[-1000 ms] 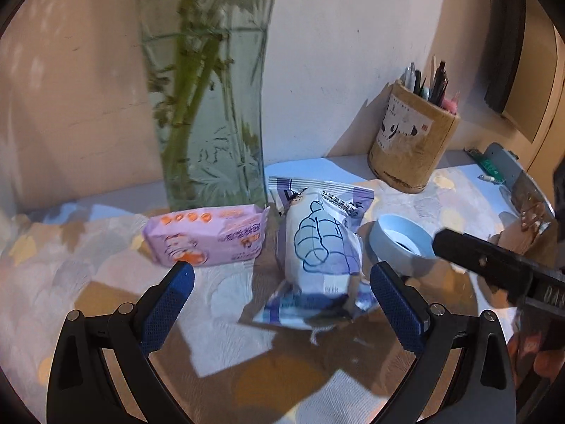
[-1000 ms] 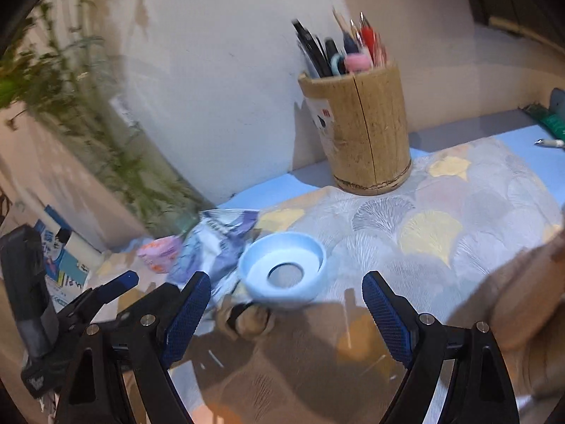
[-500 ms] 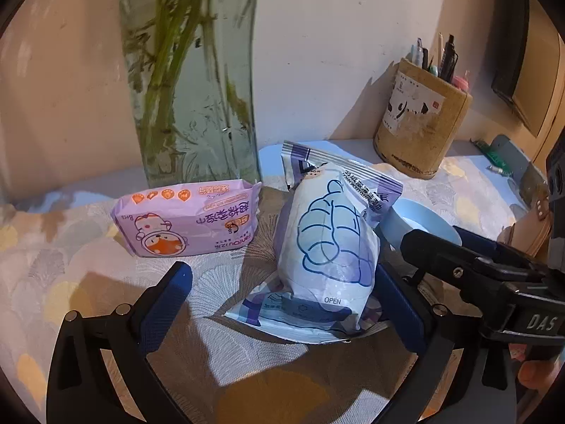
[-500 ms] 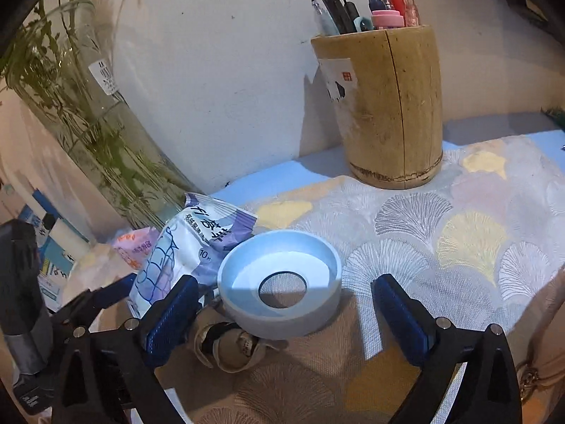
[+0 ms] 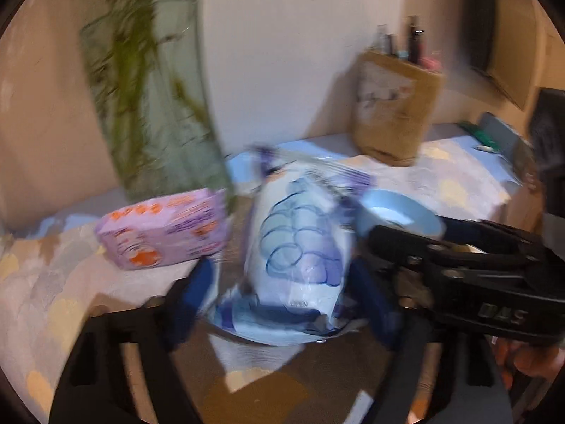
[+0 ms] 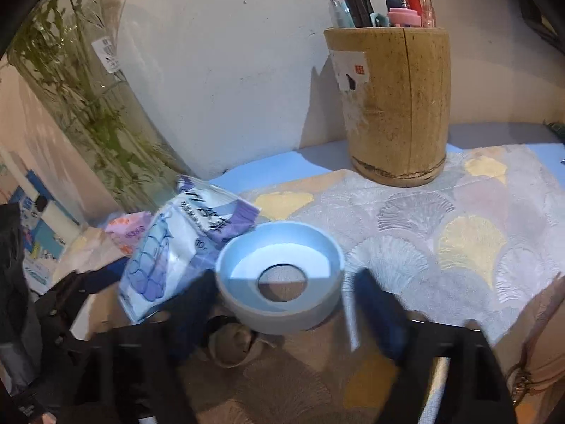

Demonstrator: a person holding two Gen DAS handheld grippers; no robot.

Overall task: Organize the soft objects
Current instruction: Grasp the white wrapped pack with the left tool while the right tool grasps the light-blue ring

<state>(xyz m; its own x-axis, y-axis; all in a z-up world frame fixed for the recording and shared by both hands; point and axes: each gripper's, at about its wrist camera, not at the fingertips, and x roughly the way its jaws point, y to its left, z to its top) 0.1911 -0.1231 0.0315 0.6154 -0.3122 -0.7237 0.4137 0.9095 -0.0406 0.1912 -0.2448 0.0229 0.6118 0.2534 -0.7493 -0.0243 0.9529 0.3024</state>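
Crinkly film on the white-and-purple tissue pack (image 5: 300, 247), standing on the bench (image 5: 53, 282) between your left gripper (image 5: 286, 296) fingers, which have just been closing: soft, light, slippery, so squeeze its padded middle.

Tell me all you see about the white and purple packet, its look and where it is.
The packet is a soft plastic pouch, white with blue outline drawings and purple ends, its top seam crimped. It lies tilted on the patterned cloth, between the pink pack and the blue ring, whose rim it seems to touch. The left gripper, just closing, flanks it; contact is too blurred to tell.
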